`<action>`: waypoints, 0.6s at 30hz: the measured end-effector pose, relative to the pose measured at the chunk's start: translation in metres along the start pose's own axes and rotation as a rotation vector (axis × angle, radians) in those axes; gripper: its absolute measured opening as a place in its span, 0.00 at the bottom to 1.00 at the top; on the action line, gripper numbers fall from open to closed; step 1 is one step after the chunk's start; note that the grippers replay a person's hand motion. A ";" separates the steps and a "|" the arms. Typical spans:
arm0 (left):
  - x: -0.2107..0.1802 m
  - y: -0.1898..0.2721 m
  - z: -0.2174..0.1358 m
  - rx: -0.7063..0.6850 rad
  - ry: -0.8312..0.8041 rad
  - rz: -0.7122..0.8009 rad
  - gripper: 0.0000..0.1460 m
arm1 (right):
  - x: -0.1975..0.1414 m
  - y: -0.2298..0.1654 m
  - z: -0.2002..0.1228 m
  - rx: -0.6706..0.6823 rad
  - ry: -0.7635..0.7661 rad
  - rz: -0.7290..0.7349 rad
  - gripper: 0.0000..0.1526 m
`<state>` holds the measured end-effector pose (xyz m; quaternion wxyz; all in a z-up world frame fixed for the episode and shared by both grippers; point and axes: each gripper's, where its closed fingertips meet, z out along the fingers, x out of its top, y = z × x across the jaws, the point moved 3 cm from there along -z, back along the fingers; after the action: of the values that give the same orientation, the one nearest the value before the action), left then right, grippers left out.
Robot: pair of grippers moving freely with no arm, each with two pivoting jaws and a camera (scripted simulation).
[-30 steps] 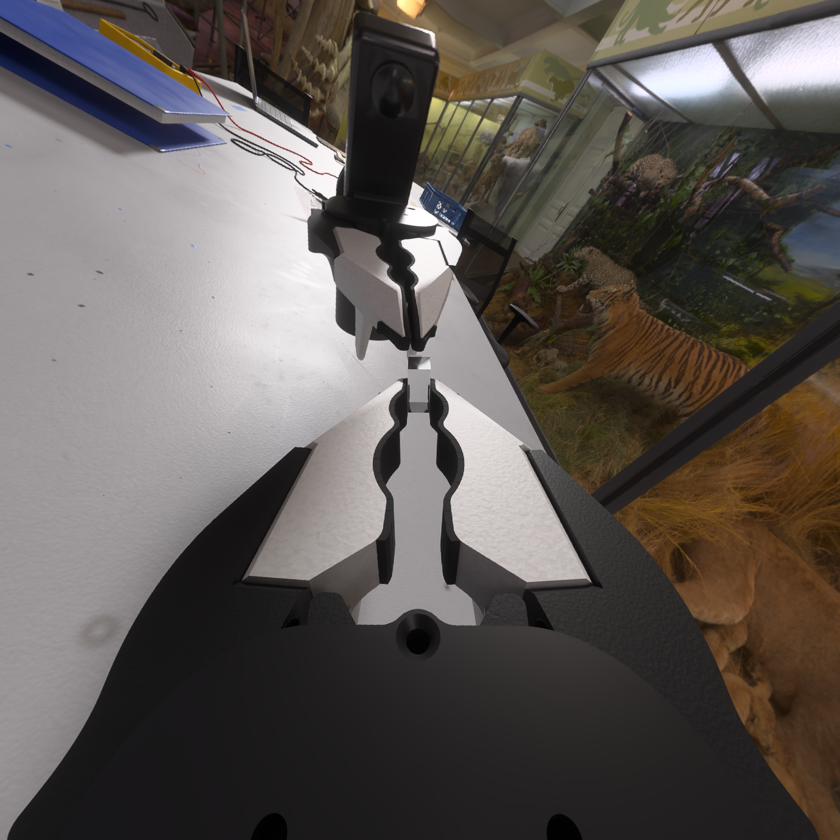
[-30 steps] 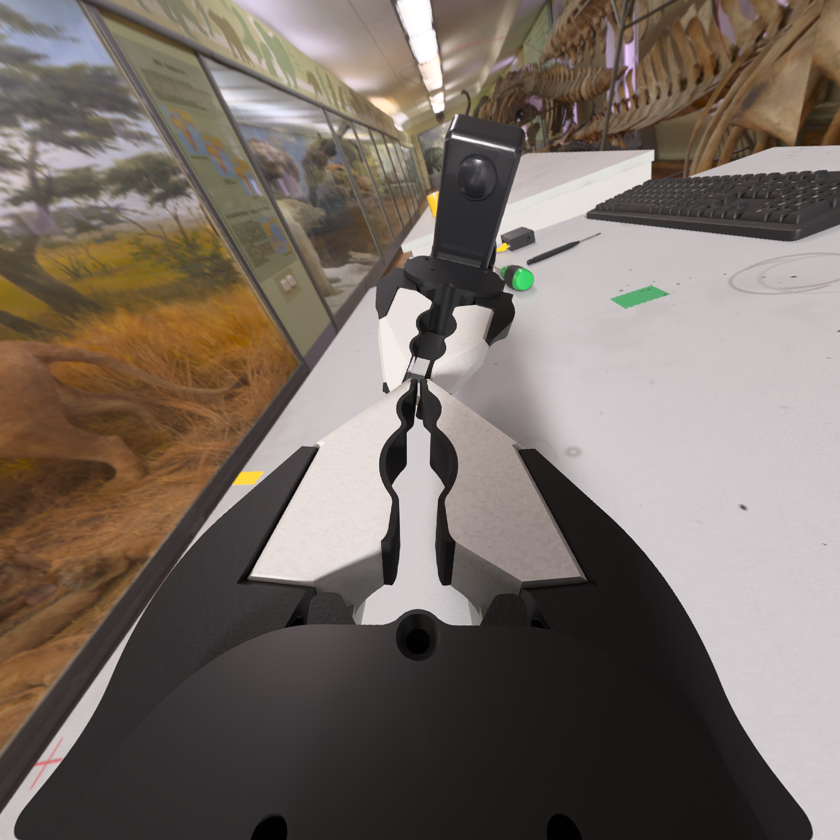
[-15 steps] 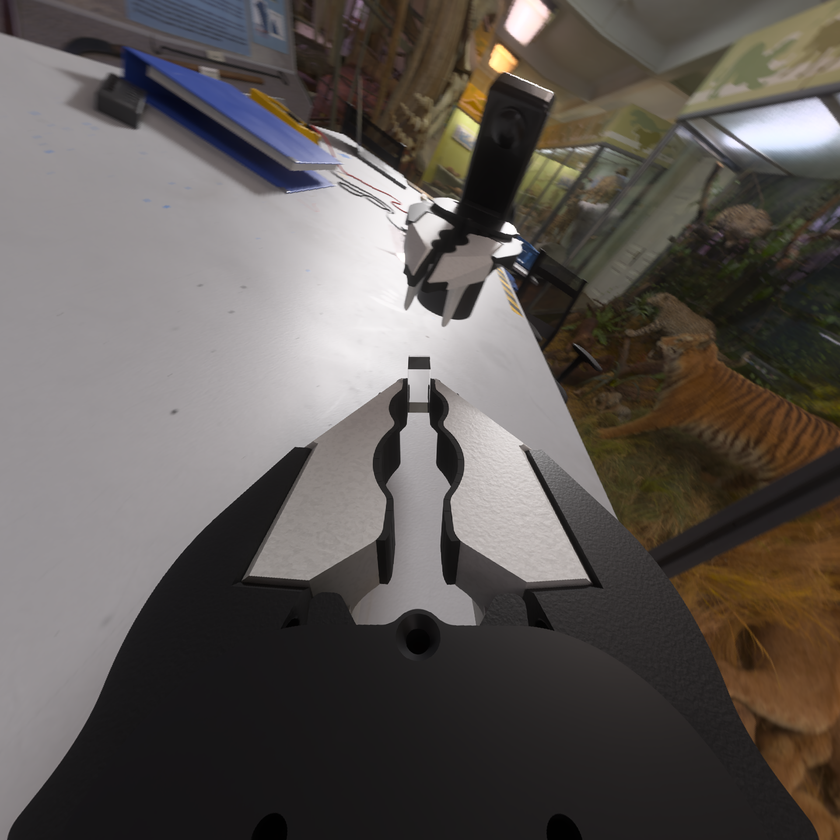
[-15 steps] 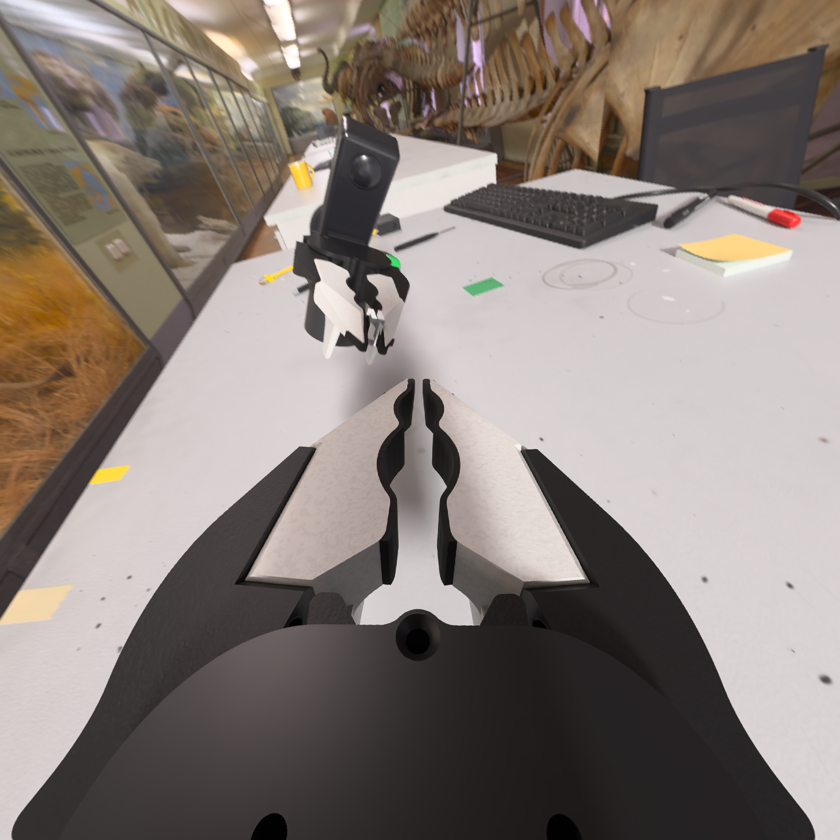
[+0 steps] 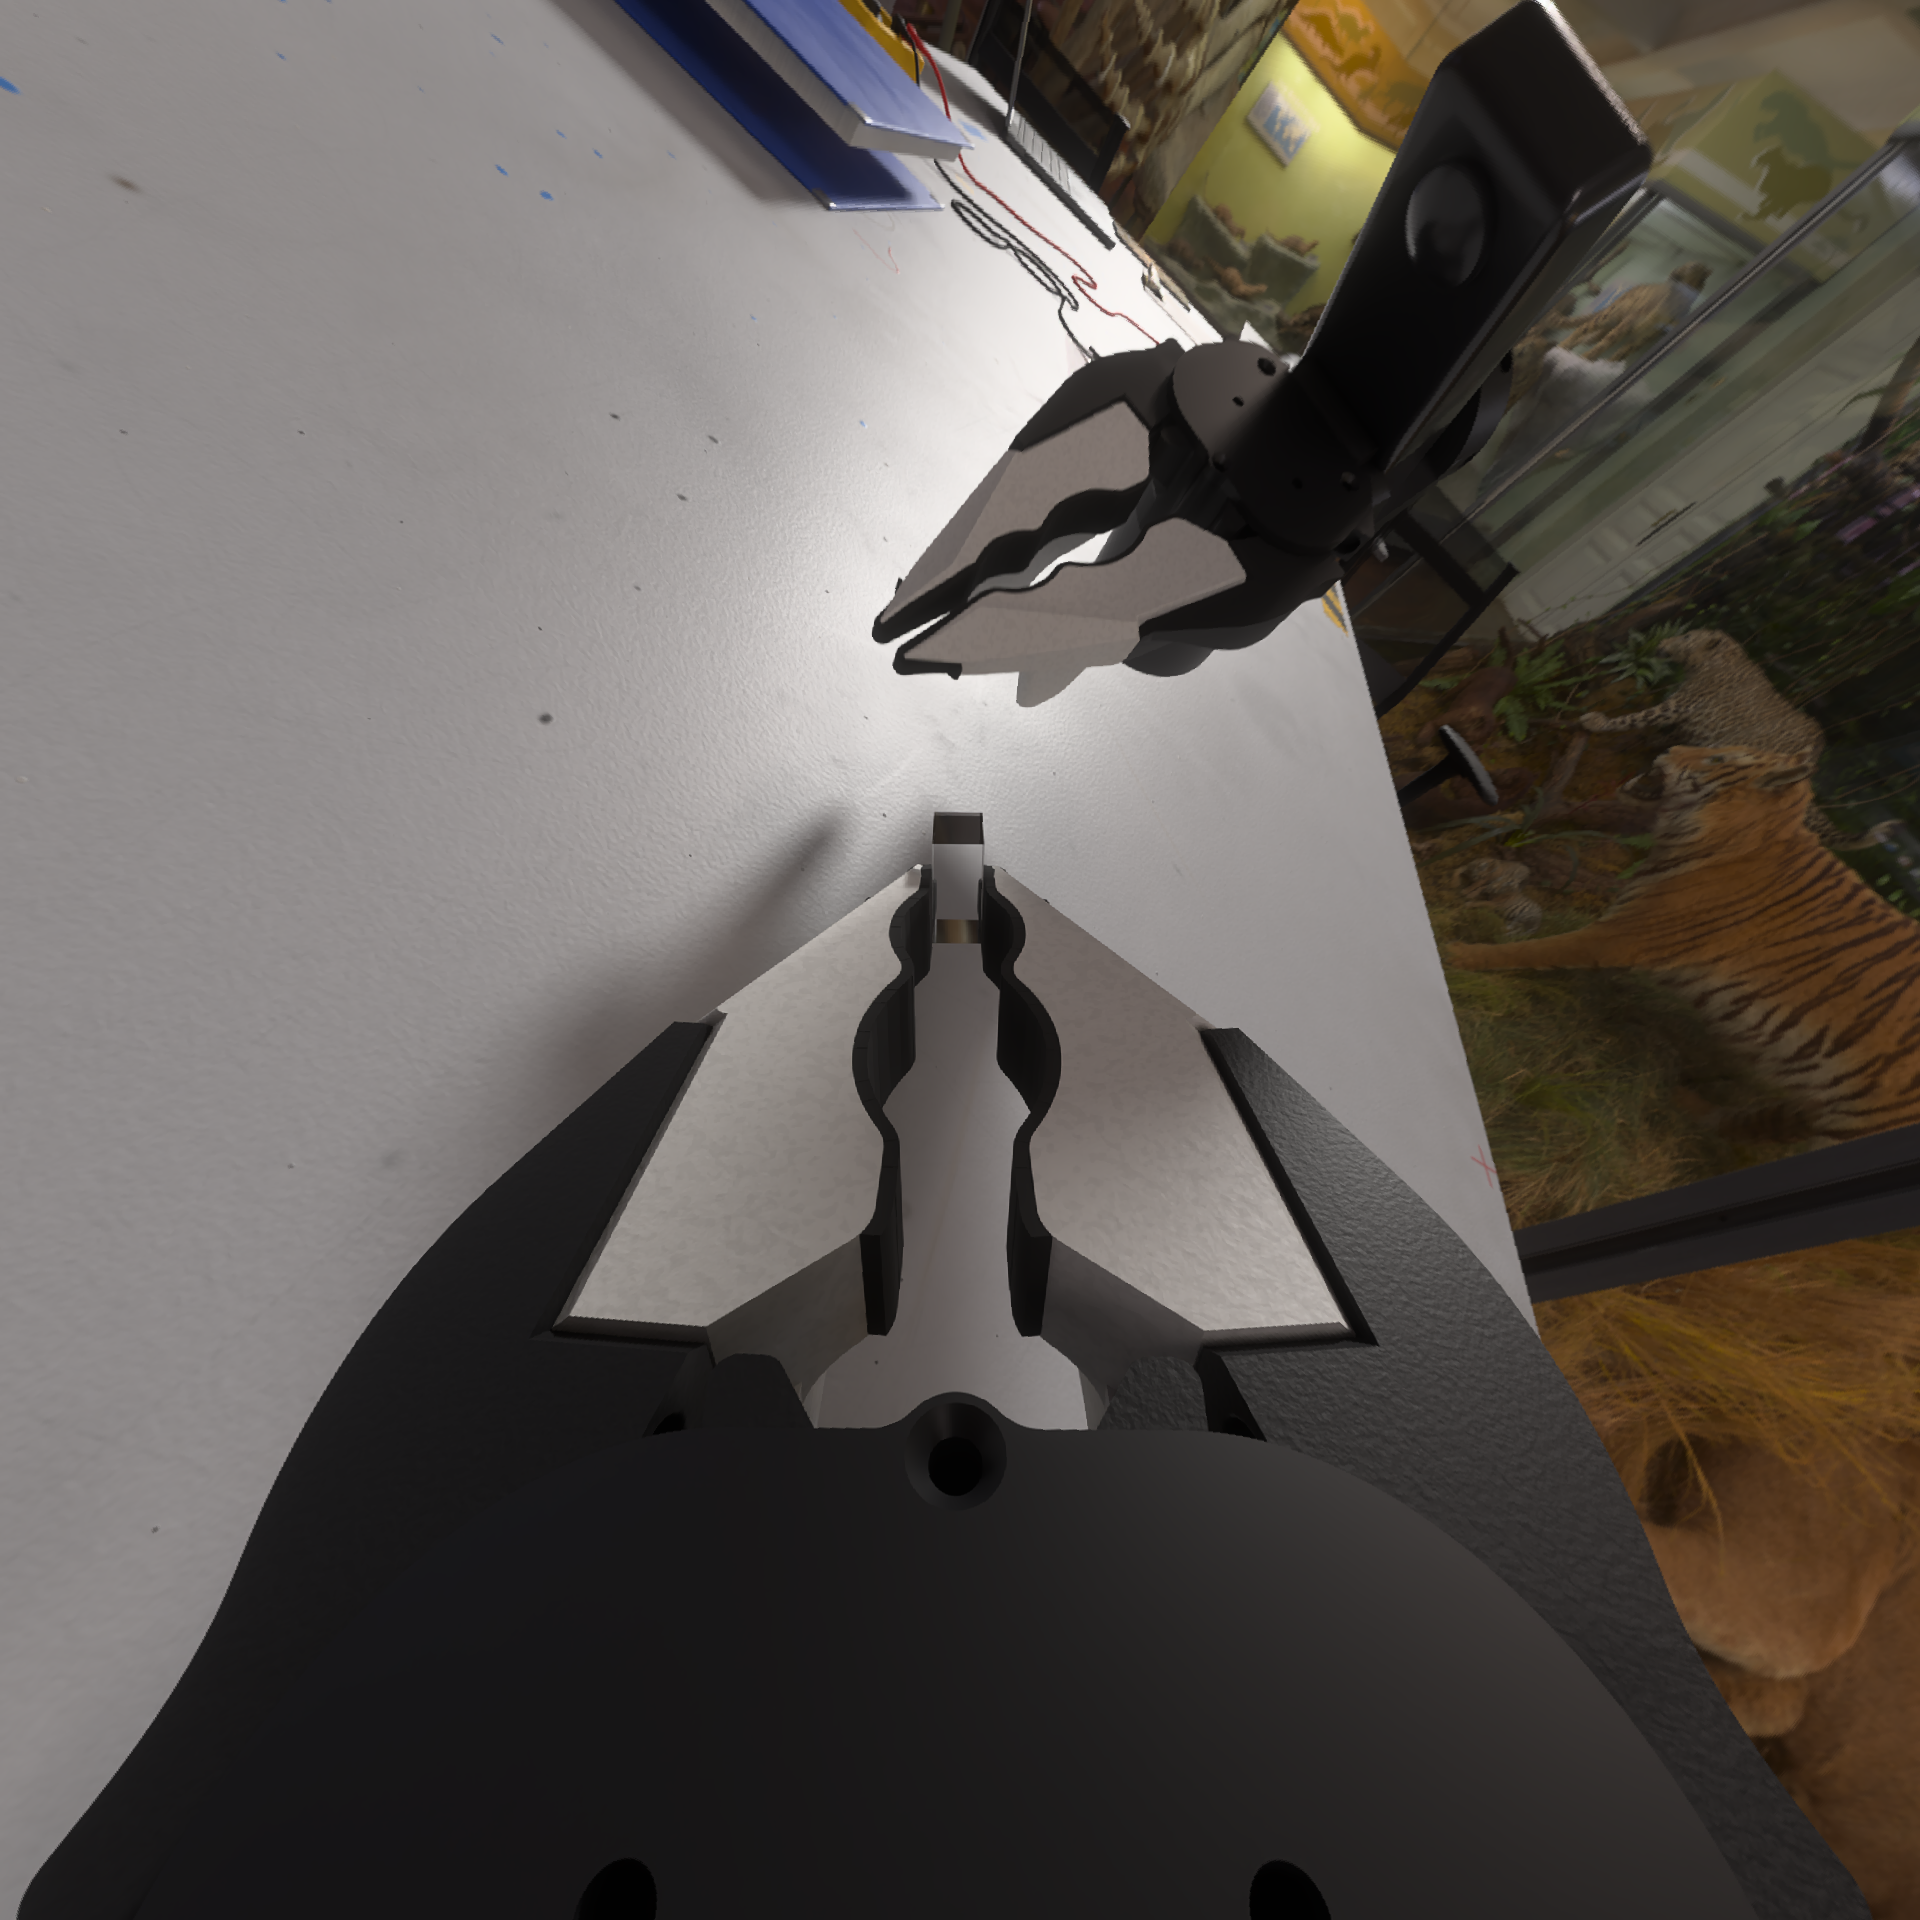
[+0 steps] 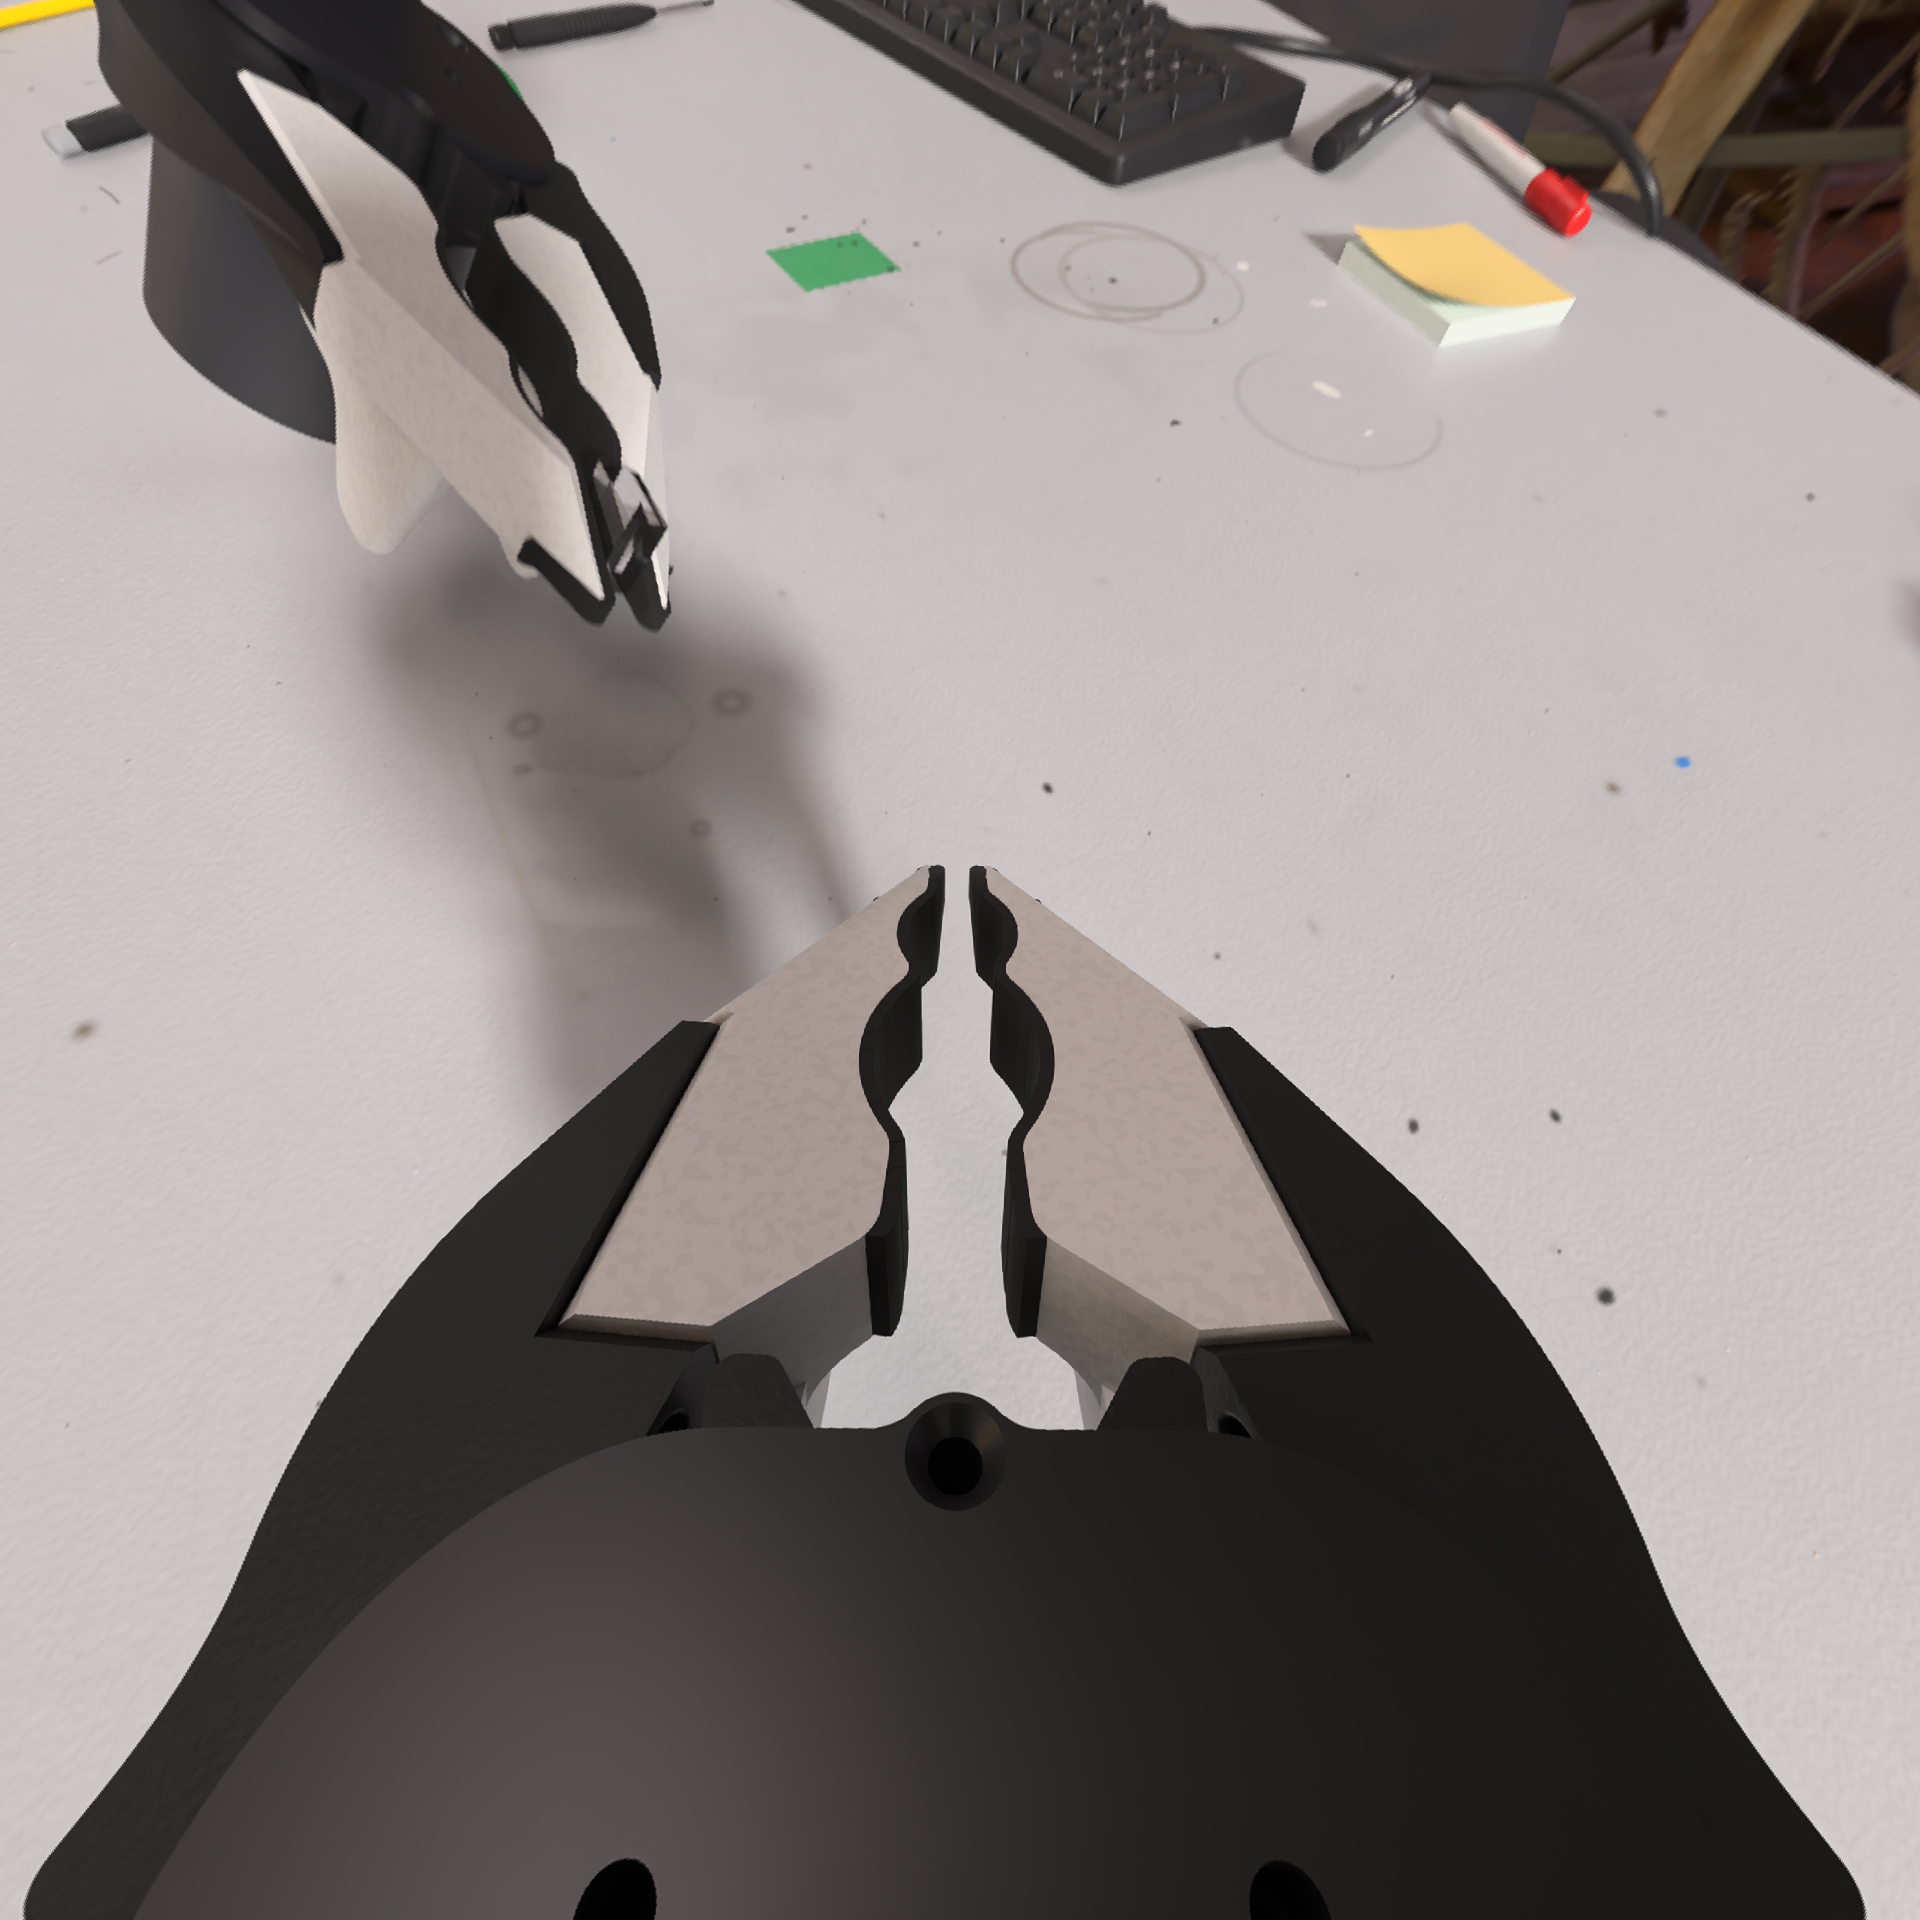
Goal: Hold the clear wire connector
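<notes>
My left gripper is shut on the clear wire connector, a small see-through block with a dark end that sticks out past the fingertips, above the white table. In the right wrist view the left gripper hangs at the upper left with the connector pinched near its tips. My right gripper is shut with only a thin slit between its jaws, empty, and tilted down over the table. It also shows in the left wrist view ahead and to the right, apart from the connector.
A black keyboard, a red-capped marker, a yellow sticky-note pad and a green square lie far on the table. A blue folder and red and black wires lie far left. The table edge runs along the right.
The grippers were tip to tip at the connector a second ago. They have drawn apart; the right one came away empty and tipped down. The left one still holds the connector.
</notes>
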<state>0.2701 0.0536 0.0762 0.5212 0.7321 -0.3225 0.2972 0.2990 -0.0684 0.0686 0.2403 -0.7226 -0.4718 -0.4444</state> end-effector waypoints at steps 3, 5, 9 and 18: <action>-0.002 0.001 0.002 0.012 -0.021 0.018 0.05 | 0.014 -0.001 0.003 -0.011 0.058 0.004 0.03; -0.004 0.002 0.005 0.012 -0.033 0.023 0.05 | 0.030 0.001 0.007 -0.030 0.099 -0.011 0.03; -0.010 0.004 0.009 0.010 -0.062 0.031 0.05 | 0.055 0.018 0.008 -0.203 0.168 -0.131 0.03; -0.013 0.009 0.012 0.020 -0.080 0.077 0.05 | 0.066 0.094 -0.056 -0.591 0.310 -0.140 0.03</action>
<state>0.2565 0.0422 0.0681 0.4887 0.7356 -0.3682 0.2907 0.3704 -0.1219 0.1603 0.0584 -0.6506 -0.3290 -0.6820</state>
